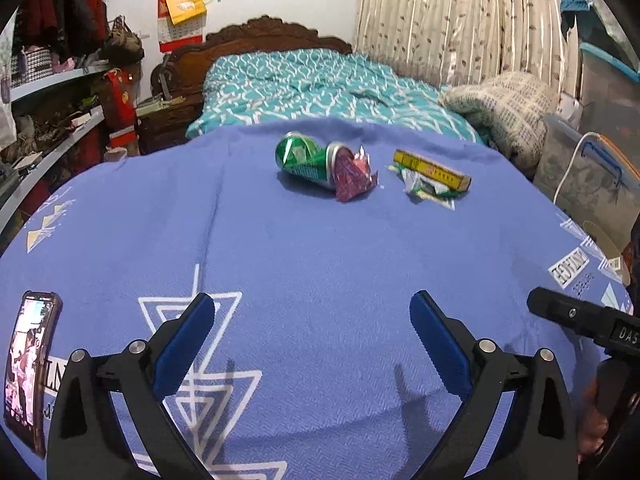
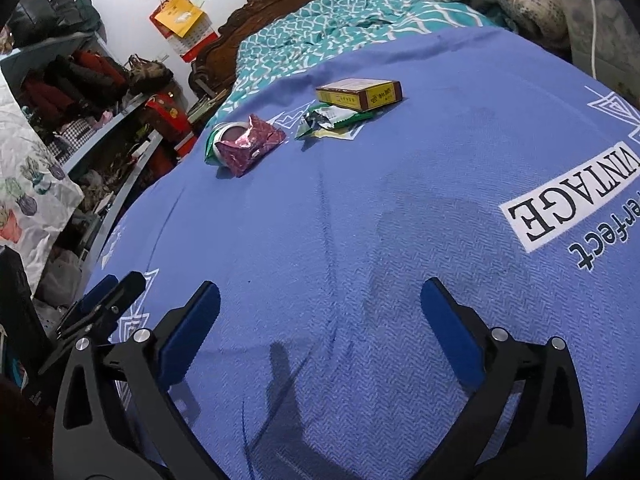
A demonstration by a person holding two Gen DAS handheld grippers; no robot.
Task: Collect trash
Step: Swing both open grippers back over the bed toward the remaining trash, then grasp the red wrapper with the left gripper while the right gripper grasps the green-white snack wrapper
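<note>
Trash lies on a blue printed cloth (image 1: 304, 248): a crushed green can (image 1: 304, 160) with a dark red foil wrapper (image 1: 354, 176) against its end, and to the right a yellow box (image 1: 432, 170) over a green and white wrapper (image 1: 428, 190). My left gripper (image 1: 312, 308) stands open well short of them with nothing between its blue pads. In the right wrist view the can (image 2: 214, 142), red wrapper (image 2: 250, 146), green wrapper (image 2: 332, 120) and box (image 2: 360, 94) lie far ahead. My right gripper (image 2: 320, 294) is open and empty over the cloth (image 2: 380, 220).
A phone (image 1: 30, 364) lies on the cloth at the near left. Behind is a bed with a teal quilt (image 1: 320, 84) and wooden headboard (image 1: 260, 36). Cluttered shelves (image 1: 52, 120) stand left, plastic storage boxes (image 1: 588, 176) and curtains right.
</note>
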